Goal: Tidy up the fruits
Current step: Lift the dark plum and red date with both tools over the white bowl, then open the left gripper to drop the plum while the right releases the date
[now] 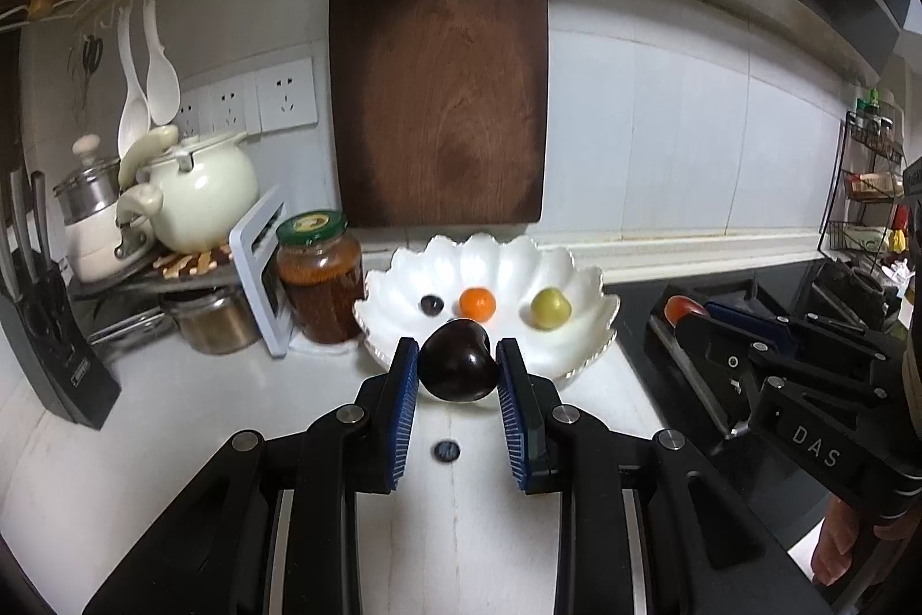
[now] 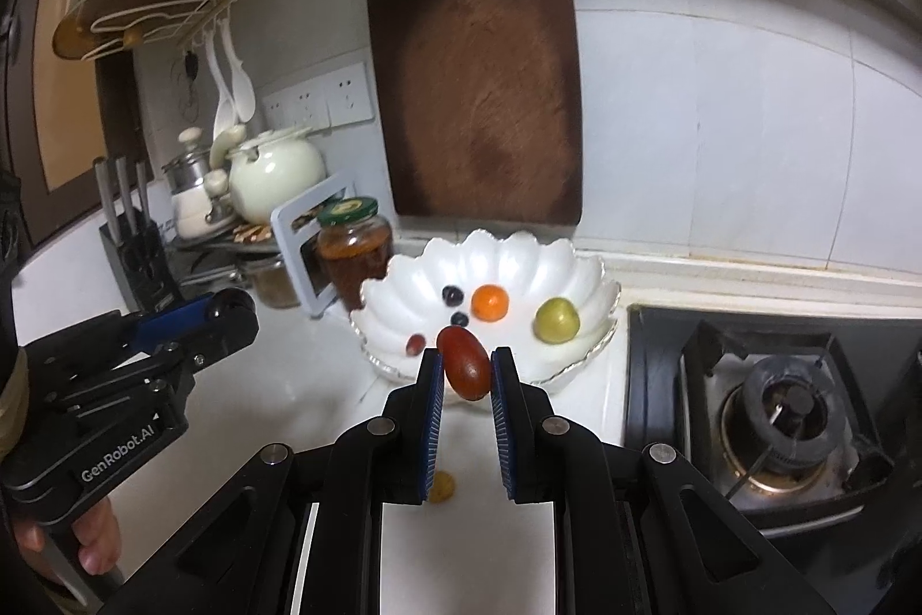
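White kitchen bench (image 2: 259,402), scalloped white bowl (image 2: 518,257) at its back edge. Left gripper (image 1: 458,361) grasps one dark plum (image 1: 458,364); right gripper (image 2: 467,367) one red oval tomato (image 2: 464,364).

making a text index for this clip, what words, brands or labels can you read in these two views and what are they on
"DAS" on the black body of the right tongs, seen from the left wrist view; more letters may be cut off.
"GenRobot.AI" on the black body of the left tongs, seen from the right wrist view.
Green lid label on the glass jar: print too blurred to read.
Small plate on the knife block: too small to read.
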Demonstrator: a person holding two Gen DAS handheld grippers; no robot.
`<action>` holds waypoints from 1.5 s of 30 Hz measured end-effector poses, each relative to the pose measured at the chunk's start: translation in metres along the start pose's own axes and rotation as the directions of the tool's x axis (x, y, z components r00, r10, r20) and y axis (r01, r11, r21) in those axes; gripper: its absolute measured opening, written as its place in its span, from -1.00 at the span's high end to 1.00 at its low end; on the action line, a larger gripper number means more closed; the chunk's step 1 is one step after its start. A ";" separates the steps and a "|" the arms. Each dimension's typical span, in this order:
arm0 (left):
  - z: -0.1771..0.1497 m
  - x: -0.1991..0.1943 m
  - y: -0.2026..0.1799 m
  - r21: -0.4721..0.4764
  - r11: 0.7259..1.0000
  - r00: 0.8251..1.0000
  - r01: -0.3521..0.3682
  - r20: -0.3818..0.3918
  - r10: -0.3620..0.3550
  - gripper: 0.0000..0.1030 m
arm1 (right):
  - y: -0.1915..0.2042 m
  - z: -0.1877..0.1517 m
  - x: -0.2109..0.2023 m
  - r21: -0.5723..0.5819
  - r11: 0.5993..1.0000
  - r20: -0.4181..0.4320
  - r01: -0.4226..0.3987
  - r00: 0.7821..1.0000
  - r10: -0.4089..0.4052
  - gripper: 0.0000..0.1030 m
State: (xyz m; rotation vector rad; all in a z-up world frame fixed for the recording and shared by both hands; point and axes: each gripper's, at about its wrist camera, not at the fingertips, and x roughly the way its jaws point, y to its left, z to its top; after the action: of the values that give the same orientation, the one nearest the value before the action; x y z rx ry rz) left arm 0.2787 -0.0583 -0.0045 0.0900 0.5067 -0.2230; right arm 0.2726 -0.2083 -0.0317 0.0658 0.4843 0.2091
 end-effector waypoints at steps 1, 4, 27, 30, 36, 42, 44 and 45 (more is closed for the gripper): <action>0.003 0.002 0.000 -0.001 1.000 1.000 -0.001 0.001 0.001 0.46 | 0.000 0.002 0.001 0.000 1.000 0.003 0.006 1.000 -0.006 0.65; 0.010 0.008 0.001 -0.005 1.000 1.000 0.004 -0.001 -0.004 0.46 | -0.003 0.008 0.005 0.001 1.000 0.015 0.013 1.000 -0.013 0.65; 0.046 0.088 0.019 -0.012 1.000 0.995 0.010 -0.097 -0.011 0.46 | -0.010 0.041 0.069 0.002 0.999 -0.029 0.036 0.999 -0.036 0.65; 0.049 0.102 0.019 -0.014 1.000 0.993 0.013 -0.120 -0.014 0.46 | -0.011 0.044 0.078 -0.002 0.999 -0.034 0.049 0.998 -0.049 0.65; 0.054 0.130 0.019 -0.015 1.000 0.985 0.021 -0.171 -0.023 0.46 | -0.018 0.049 0.102 0.011 0.998 -0.078 0.061 0.995 -0.060 0.65; 0.052 0.159 0.020 -0.007 1.000 0.973 0.023 -0.230 -0.024 0.46 | -0.025 0.049 0.128 0.040 0.997 -0.147 0.064 0.987 -0.058 0.65; 0.051 0.167 0.021 -0.008 1.000 0.968 0.022 -0.248 -0.023 0.46 | -0.025 0.048 0.136 0.034 0.997 -0.168 0.076 0.983 -0.069 0.65; 0.050 0.173 0.021 -0.007 1.000 0.966 0.022 -0.259 -0.023 0.46 | -0.026 0.047 0.139 0.034 0.996 -0.175 0.078 0.982 -0.071 0.65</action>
State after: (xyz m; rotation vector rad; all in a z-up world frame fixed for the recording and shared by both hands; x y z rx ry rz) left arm 0.4542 -0.0773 -0.0453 0.1098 0.7688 -0.2339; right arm 0.4196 -0.2043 -0.0564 0.0690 0.6639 0.1318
